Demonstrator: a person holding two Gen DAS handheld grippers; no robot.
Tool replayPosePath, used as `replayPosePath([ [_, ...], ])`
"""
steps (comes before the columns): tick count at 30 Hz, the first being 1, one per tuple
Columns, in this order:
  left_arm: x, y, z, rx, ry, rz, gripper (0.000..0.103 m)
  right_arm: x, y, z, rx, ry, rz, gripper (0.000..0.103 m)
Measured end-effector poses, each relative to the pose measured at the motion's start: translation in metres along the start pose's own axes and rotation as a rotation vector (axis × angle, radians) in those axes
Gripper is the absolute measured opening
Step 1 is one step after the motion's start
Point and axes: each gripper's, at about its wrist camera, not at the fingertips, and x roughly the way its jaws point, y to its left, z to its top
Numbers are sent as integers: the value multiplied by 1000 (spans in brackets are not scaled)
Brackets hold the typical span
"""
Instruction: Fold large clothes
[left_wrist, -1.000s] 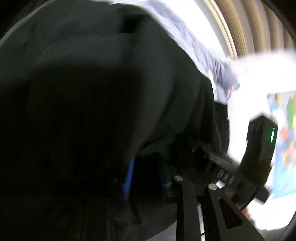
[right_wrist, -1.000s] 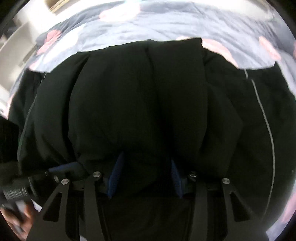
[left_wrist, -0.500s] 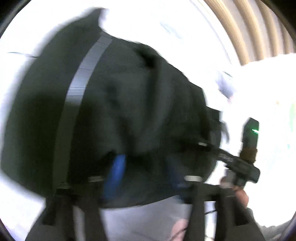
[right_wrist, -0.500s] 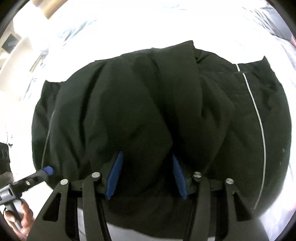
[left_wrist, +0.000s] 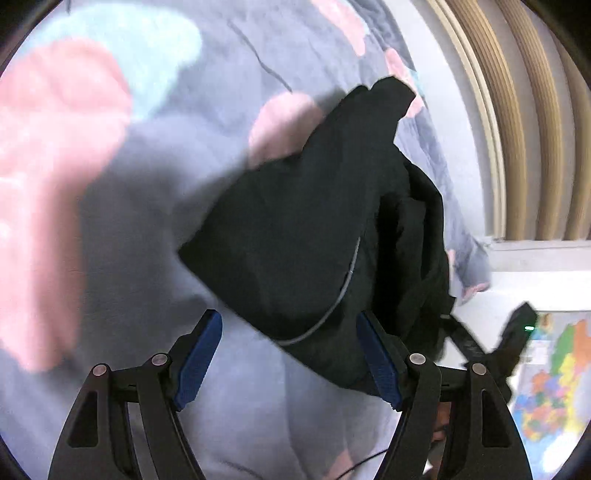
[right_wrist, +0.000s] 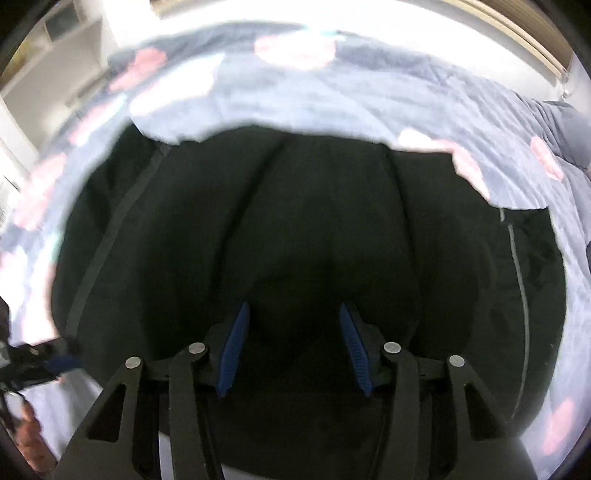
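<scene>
A black garment (left_wrist: 295, 236) with a thin grey piping line hangs bunched over the bed. In the left wrist view its lower edge reaches in between my left gripper's (left_wrist: 288, 321) blue pads (left_wrist: 201, 354). That gripper is open wide, and the pads do not press on the cloth. My right gripper (right_wrist: 293, 308) is shut on a thick fold of the black garment (right_wrist: 314, 221), which fills most of the right wrist view. The right gripper's body (left_wrist: 517, 328) shows at the right edge of the left wrist view, behind the garment.
A grey-blue bedspread (left_wrist: 110, 206) with pink and teal patches lies under everything. Tan slatted panels (left_wrist: 528, 129) rise at the upper right, and a colourful map (left_wrist: 554, 376) lies at the lower right. A hand (right_wrist: 29, 435) shows at the lower left of the right wrist view.
My left gripper has let go of the black cloth, opened wide and swung away, so the bedspread now shows. The right gripper has risen a little, still gripping its fold.
</scene>
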Motion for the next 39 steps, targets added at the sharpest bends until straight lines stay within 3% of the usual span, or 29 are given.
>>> replayPosePath([
  [2, 22, 6, 1, -36, 22, -27, 76, 19, 5, -7, -40, 15, -25, 55],
  [5, 43, 15, 8, -74, 24, -68, 77, 27, 20, -18, -150, -32, -106, 58],
  [8, 53, 14, 17, -92, 9, -91, 78, 28, 19, -17, -138, -25, -106, 58],
  [12, 52, 4, 18, -84, -2, -81, 79, 19, 9, -6, -79, 20, -38, 58],
  [16, 39, -1, 16, -93, -15, -109, 79, -6, -14, 7, 63, 54, 128, 58],
  [18, 33, -8, 15, -85, -28, -103, 79, -17, -23, 11, 117, 38, 159, 61],
  [21, 26, -21, 11, -86, -70, -66, 79, -19, -25, 15, 110, 18, 125, 64],
  [24, 23, -28, 4, -126, -122, -63, 79, 8, -16, 11, 74, 84, 73, 64],
  [28, 45, -21, 17, -136, -98, -42, 79, 31, -3, 4, 29, 67, 28, 64],
  [31, 59, -8, 23, -162, -86, -49, 80, 20, 4, 10, 13, 75, -2, 61],
  [34, 61, -15, 23, -151, -98, -55, 80, -4, 10, 13, -8, 20, 6, 59],
  [35, 61, -20, 21, -138, -102, -45, 78, -5, 12, 13, -22, 14, -18, 59],
  [39, 49, -59, 17, 5, -145, -8, 43, 15, -3, -3, 62, 64, 51, 58],
])
